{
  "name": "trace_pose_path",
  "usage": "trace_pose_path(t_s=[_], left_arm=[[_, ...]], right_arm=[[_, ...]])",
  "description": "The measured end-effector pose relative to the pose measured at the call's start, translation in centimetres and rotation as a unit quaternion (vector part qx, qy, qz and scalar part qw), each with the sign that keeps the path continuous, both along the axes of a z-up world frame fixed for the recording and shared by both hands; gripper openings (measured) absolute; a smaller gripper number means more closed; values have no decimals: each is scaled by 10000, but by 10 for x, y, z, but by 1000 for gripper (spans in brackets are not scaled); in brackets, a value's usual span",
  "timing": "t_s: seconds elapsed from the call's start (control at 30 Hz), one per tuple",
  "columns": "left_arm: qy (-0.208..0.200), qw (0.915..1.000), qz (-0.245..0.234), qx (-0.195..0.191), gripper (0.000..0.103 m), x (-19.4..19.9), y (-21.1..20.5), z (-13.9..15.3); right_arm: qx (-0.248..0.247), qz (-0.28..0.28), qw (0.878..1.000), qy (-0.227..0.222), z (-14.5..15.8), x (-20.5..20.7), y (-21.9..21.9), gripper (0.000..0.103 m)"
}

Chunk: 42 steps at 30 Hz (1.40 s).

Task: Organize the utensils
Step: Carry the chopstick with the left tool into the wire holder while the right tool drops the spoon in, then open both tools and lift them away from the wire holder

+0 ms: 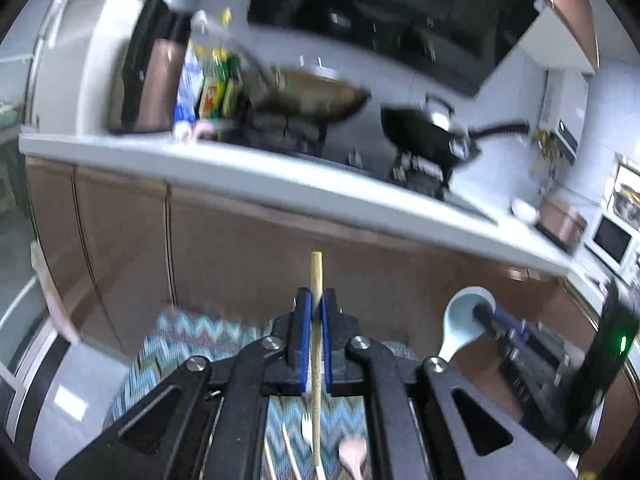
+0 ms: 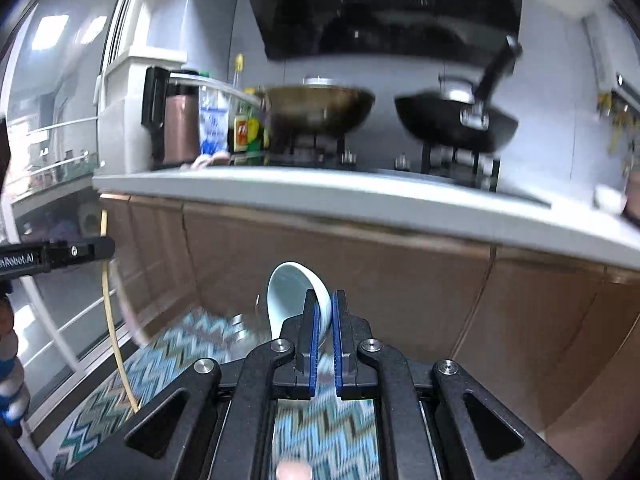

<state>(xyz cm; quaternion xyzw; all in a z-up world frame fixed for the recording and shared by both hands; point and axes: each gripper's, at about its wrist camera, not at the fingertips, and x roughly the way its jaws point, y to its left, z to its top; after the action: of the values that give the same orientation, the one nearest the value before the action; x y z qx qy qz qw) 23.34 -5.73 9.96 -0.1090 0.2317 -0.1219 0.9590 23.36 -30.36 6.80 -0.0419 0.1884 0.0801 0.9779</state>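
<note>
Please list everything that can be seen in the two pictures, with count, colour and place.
chopstick: 1, tan, in left gripper
spoon: 1, pale blue, in right gripper
cloth: 1, blue zigzag, below grippers
fork: 1, white, on cloth
pink spoon: 1, on cloth
wok: 1, brown, on stove
pan: 1, black, on stove
kettle: 1, copper and black, counter left
left gripper: shut on chopstick
right gripper: shut on spoon
</note>
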Motion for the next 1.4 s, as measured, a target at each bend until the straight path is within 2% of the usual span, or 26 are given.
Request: trace_pose_path(t_s=[0.13, 0.27, 0.4, 0.5, 0.7, 1.0, 1.13, 1.3, 1.4], left_arm=[[-594, 9971, 464, 97, 4, 34, -10, -4], [-995, 9919, 782, 147, 4, 68, -18, -21], [-990, 9904, 958, 86, 4, 96, -18, -49], [-837, 9914, 999, 140, 4, 118, -21, -79], [-714, 9908, 1111, 293, 5, 138, -22, -122], [-793, 9879, 1167, 643, 5, 138, -35, -152], [-662, 9884, 1174, 703, 6, 138, -36, -161], [-533, 9896, 1095, 772, 6, 134, -36, -163], [-504, 9902, 1051, 768, 7, 128, -33, -162]], right_arm=[[-152, -217, 9988, -401, -10, 22, 25, 6], [-338, -385, 9963, -691, -37, 55, 35, 6], [-452, -529, 9942, -818, -67, 82, 37, 6], [-523, -561, 9934, -853, -87, 97, 40, 6], [-664, -619, 9920, -883, -124, 109, 48, 6], [-833, -643, 9923, -659, -159, 113, 56, 6], [-720, -633, 9943, -462, -165, 112, 52, 12], [-501, -559, 9970, -188, -169, 111, 47, 35], [-439, -542, 9975, -123, -169, 107, 47, 40]])
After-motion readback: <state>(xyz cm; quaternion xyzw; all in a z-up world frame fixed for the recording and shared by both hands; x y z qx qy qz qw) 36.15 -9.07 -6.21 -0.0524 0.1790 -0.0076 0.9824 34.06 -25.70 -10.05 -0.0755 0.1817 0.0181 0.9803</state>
